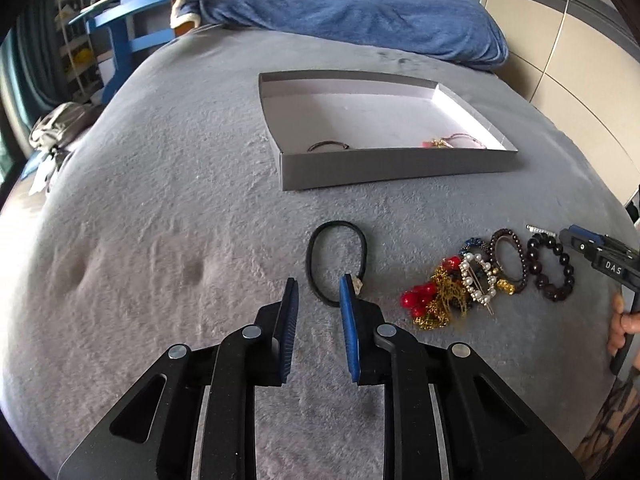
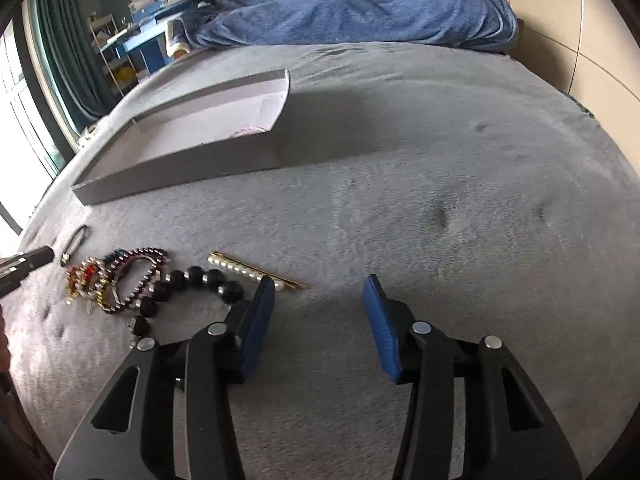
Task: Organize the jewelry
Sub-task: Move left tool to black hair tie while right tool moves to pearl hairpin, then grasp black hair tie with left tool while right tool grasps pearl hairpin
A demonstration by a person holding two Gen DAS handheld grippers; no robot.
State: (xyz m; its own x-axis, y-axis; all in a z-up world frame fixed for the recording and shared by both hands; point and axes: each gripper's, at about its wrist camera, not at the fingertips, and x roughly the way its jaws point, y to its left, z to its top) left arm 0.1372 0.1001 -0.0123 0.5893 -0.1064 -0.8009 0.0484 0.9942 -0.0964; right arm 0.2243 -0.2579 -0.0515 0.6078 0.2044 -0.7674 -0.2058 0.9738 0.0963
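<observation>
Jewelry (image 1: 480,276) is heaped on the grey bed (image 1: 160,220) before the box (image 1: 392,168), while the black hair tie (image 1: 334,260) is straddled, unpinched, by the narrowly parted left gripper (image 1: 319,292), and the right gripper (image 2: 318,292) is held half spread, empty.

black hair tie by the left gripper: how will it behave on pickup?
Probably floppy: the black hair tie is a thin loop lying flat in a loose oval on the grey blanket, so it should sag from one side once pinched. Likely very light. Its small metal joint by the left gripper may snag the plush pile.
</observation>
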